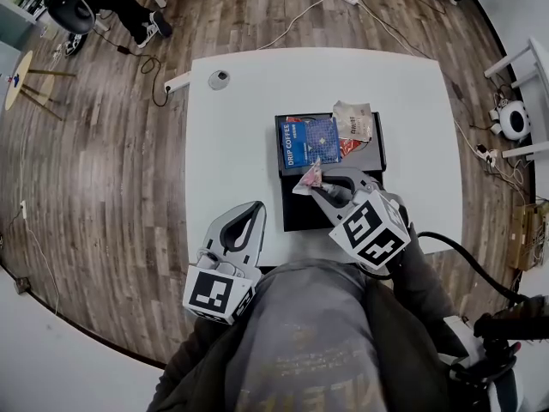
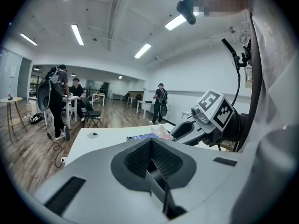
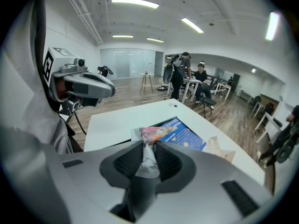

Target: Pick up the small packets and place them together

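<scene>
A packet [image 3: 155, 133], likely light and floppy, was pinched by its edge in the right gripper [image 1: 319, 185]; the left gripper [image 1: 256, 209] was pressed together, empty

White surface [image 1: 249, 144], rectangular with rounded corners, standing on a wood-plank floor [image 1: 103, 187]. Lying directly on it: one black tray [image 1: 296, 209], set right of centre and close to the near edge, and one round grey cap [image 1: 219, 79] near the far left corner, well apart from the tray. Blue packets [image 1: 309, 142] lie in the tray's far half, and a beige packet [image 1: 353, 120] rests across the tray's far rim; whether it touches the surface itself cannot be determined.
</scene>
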Tool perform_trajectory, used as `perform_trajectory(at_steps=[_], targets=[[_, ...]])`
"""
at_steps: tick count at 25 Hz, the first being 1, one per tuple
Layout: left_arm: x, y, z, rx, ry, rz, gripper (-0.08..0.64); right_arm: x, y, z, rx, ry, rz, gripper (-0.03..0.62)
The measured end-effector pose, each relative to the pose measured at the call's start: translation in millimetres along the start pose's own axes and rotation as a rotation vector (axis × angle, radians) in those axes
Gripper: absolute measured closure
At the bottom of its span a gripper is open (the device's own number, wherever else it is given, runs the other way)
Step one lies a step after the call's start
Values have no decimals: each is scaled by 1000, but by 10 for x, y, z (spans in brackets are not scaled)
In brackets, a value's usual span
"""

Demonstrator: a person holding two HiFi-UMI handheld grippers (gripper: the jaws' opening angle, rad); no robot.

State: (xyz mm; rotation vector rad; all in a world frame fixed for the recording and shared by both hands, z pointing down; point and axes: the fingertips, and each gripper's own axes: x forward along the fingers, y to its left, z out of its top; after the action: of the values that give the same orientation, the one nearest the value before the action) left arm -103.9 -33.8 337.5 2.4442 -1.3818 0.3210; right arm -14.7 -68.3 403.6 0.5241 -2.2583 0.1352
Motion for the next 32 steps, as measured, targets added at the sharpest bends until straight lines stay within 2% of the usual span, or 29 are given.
perform_trajectory(at_steps=[5, 9, 20, 23, 29, 32], targets=[[72, 48, -26, -17, 18, 6, 557, -84, -513, -18, 58, -7, -115, 508], [129, 100, -61, -31, 39, 14, 557, -62, -918, -152, 115, 24, -200, 499], [209, 223, -114, -46, 67, 29, 557, 183, -1085, -289, 146, 74, -212, 423], [220, 222, -121, -48, 68, 25, 557, 166, -1096, -281, 155, 64, -218, 382], [213, 203, -116, -47, 56, 11, 557, 85, -1084, -268, 176, 41, -238, 380], [135, 229, -149, -58, 50, 47, 557, 103, -1050, -231, 172, -1, -247, 380]])
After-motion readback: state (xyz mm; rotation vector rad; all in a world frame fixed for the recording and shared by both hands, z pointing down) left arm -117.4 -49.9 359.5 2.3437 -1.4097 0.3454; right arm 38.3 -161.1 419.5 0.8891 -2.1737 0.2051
